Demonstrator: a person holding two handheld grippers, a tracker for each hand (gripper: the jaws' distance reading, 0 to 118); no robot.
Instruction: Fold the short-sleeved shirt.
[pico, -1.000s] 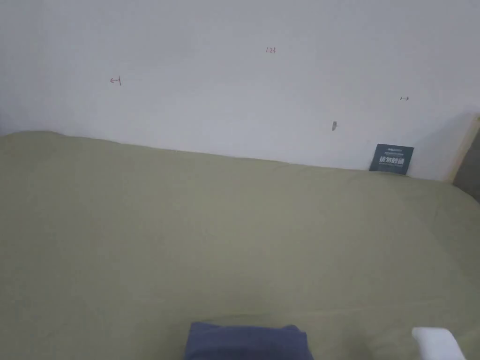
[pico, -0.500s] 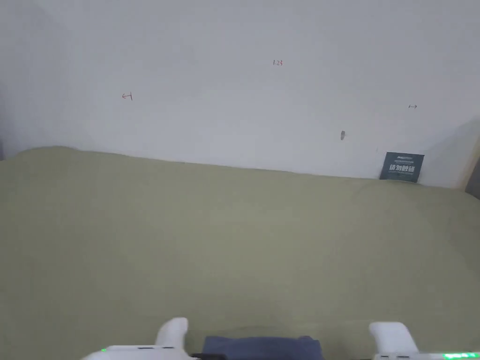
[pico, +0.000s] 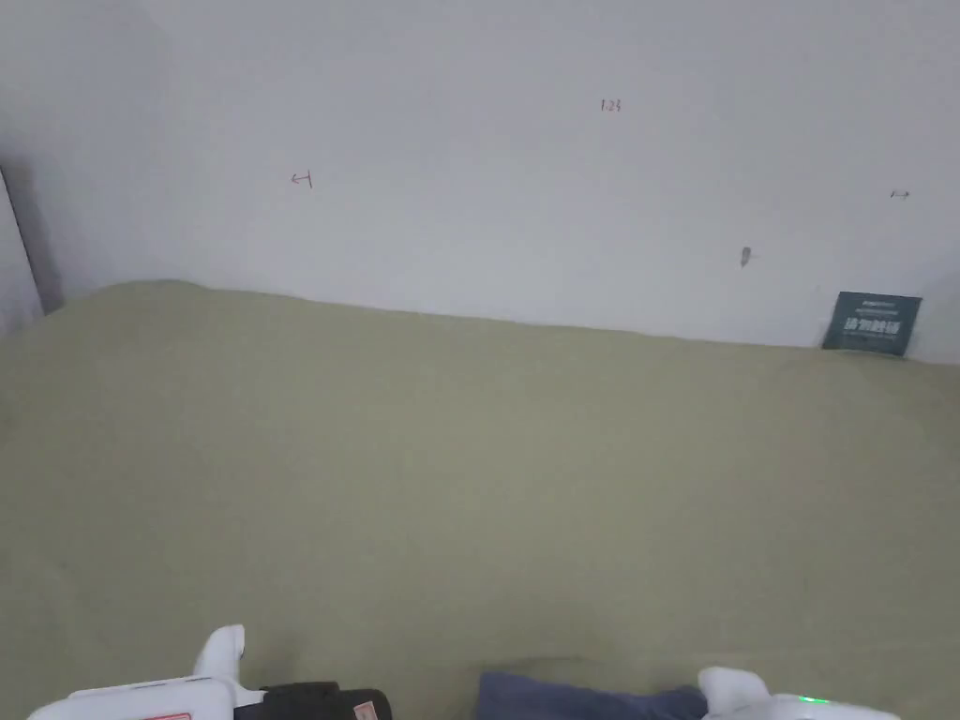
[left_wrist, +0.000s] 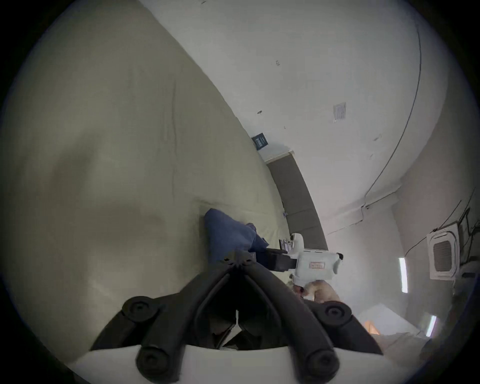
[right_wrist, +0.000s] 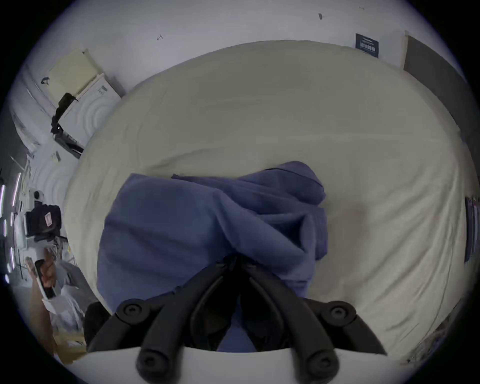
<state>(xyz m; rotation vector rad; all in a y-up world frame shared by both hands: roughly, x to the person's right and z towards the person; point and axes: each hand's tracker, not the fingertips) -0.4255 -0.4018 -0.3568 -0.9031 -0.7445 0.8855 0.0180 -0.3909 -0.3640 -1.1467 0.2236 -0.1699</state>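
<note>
A bunched blue shirt (right_wrist: 207, 223) was seen on an olive bedsheet (right_wrist: 259, 104), pinched at 6 o'clock between the closed jaws of the right gripper (right_wrist: 237, 259); the left gripper (left_wrist: 237, 261), jaws together and gripping nothing, was held at its 9 o'clock, apart from the cloth

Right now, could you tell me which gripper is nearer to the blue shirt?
The right gripper: its fingers are shut on the blue shirt. The left gripper is shut with nothing between its fingers, off to the shirt's left side.
</note>
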